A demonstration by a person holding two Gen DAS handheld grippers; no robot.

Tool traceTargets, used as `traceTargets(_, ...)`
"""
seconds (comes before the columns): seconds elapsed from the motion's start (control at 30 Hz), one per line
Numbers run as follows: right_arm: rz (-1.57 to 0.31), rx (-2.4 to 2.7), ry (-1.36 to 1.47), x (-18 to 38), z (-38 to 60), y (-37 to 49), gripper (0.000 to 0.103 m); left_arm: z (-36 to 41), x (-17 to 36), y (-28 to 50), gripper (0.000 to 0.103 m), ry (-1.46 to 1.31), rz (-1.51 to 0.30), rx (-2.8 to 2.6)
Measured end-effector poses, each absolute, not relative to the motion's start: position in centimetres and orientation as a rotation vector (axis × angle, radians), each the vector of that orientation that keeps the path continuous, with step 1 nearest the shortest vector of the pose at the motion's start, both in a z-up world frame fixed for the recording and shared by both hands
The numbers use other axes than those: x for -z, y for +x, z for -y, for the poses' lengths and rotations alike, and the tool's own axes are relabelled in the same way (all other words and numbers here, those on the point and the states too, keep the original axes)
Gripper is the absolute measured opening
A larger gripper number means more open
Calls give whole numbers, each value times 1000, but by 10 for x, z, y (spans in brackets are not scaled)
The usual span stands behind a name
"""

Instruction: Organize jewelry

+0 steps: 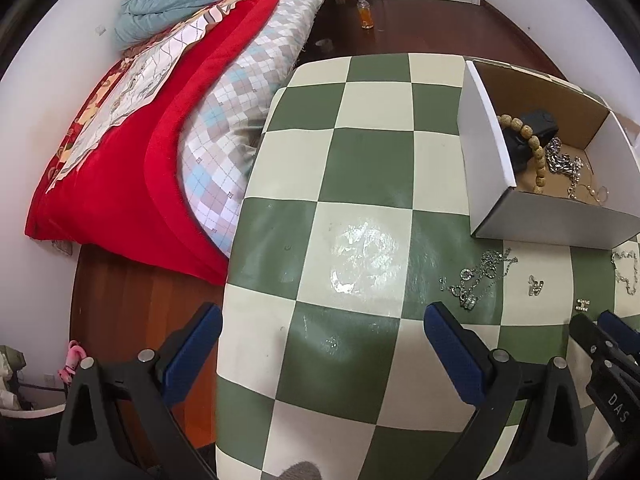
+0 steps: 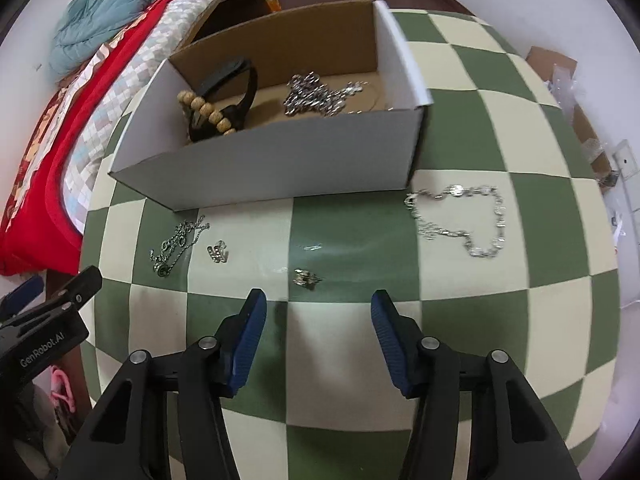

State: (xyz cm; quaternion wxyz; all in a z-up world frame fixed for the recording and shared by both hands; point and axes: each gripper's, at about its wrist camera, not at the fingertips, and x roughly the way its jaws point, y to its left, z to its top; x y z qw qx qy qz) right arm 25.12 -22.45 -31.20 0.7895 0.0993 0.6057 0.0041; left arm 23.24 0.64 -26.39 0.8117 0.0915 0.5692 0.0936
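Both my grippers hover spread and empty over the green-and-cream checkered desk (image 2: 352, 236), jewelry scattered ahead.

My right gripper (image 2: 319, 338) points at a small silver charm (image 2: 306, 277) just beyond its fingertips; my left gripper (image 1: 322, 350) hangs near the desk's left edge. The open white cardboard box (image 2: 280, 168) toward the far edge holds a tan wooden bead bracelet (image 2: 206, 114), a black watch (image 2: 236, 92) and a heap of silver chain (image 2: 314, 96). Outside it lie a thin silver necklace (image 2: 178, 242), a rhinestone letter pendant (image 2: 218, 254) and a looped silver chain necklace (image 2: 464, 218) near the box's right corner.
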Motion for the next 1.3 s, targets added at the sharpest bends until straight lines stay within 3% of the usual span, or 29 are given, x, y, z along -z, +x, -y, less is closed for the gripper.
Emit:
traceTargets(0.1, -1286, -8, 175, 313, 217, 252, 38, -6, 266, 235, 103, 196, -1219, -196)
traceTargets(0.23, -1271, -3, 147, 313, 212, 255, 7, -5, 269, 238, 102, 174, -1232, -181)
traceTargets(0.33, -1261, -19, 145, 313, 209, 254, 2, -3, 271, 238, 102, 162, -1243, -149)
traceTargets(0.63, -1214, -38, 284, 295, 233, 245, 2, 27, 286, 249, 100, 115, -1307, 54)
traceTargets(0.77, -1222, -16, 284, 294, 241, 245, 2, 44, 300, 255, 72, 141, -1357, 110)
traceTargets(0.83, -1227, -6, 287, 295, 245, 244, 2, 47, 302, 255, 66, 134, -1354, 131)
traceTargets(0.9, -1230, 4, 291, 295, 249, 243, 2, 50, 301, 254, 54, 126, -1347, 146)
traceTargets(0.93, -1231, 7, 296, 295, 250, 243, 2, 52, 299, 253, 39, 133, -1339, 154)
traceTargets(0.97, -1231, 11, 304, 295, 252, 243, 2, 53, 298, 253, 15, 137, -1334, 157)
traceTargets(1.0, -1232, 15, 309, 295, 253, 242, 2, 55, 297, 253, 10, 137, -1339, 164)
traceTargets(1.3, -1223, 22, 333, 286, 255, 240, 2, 34, 268, 236, 9, 33, -1317, 192)
